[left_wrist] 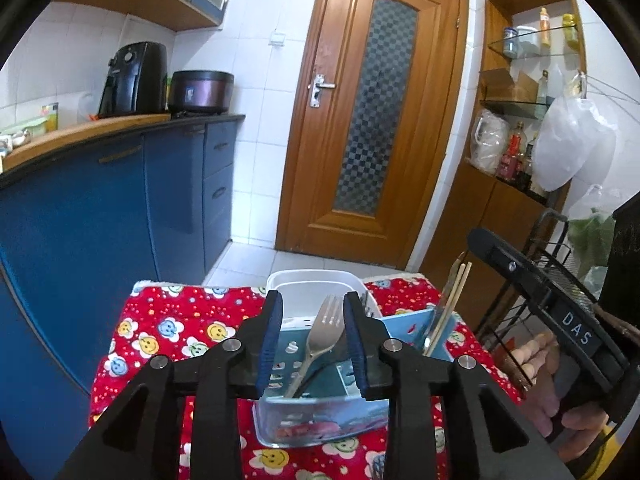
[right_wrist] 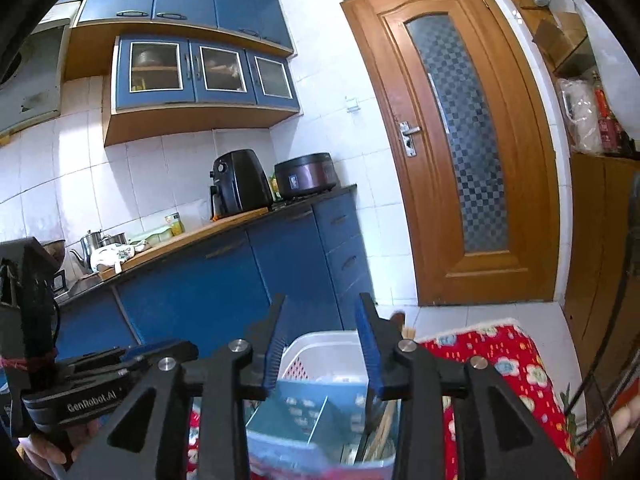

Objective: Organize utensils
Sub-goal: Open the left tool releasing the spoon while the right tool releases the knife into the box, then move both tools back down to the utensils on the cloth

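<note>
Fork (left_wrist: 326,330) stands in blue caddy (left_wrist: 320,404), between left hand-held gripper's (left_wrist: 314,338) parted, empty jaws.

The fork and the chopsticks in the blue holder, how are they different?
The fork is grey with prongs; the chopsticks are plain pale sticks. The fork leans in the compartment framed by the left claw; the chopsticks stand in the compartment to its right. Both stick up out of the blue holder.
</note>
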`<state>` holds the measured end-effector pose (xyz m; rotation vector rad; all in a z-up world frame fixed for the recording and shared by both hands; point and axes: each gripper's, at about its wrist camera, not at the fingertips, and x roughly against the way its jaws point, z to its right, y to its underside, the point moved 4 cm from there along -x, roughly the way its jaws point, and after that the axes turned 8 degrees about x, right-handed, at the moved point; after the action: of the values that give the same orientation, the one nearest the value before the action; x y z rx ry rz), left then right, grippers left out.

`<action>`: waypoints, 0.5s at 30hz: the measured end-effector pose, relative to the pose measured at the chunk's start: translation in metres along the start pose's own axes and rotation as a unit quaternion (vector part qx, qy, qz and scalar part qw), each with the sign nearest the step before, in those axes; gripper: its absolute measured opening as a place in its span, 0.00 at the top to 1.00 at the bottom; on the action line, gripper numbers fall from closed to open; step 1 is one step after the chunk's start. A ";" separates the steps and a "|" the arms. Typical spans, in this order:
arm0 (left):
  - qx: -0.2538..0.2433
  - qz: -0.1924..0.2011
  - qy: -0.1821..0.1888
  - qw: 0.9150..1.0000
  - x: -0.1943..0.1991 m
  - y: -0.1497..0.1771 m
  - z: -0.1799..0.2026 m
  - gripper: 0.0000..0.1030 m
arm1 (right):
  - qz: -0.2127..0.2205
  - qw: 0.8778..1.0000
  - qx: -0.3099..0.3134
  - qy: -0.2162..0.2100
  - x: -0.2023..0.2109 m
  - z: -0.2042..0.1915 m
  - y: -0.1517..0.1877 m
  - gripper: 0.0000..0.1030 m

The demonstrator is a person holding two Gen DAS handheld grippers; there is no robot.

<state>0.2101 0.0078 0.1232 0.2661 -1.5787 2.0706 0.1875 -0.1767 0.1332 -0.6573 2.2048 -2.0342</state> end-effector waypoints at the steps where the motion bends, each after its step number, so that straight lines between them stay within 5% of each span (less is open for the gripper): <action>1: 0.000 0.002 0.003 1.000 0.005 0.001 0.001 0.68 | -0.004 1.000 -0.001 0.000 0.004 -0.001 0.002 0.64; 15: 0.004 -0.015 0.020 1.000 0.051 0.030 0.010 0.67 | -0.058 0.998 -0.012 0.002 0.057 -0.016 0.041 0.64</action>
<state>0.1502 0.0075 0.1236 0.2478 -1.5346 2.0478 0.1200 -0.1806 0.1090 -0.8014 2.2473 -2.0659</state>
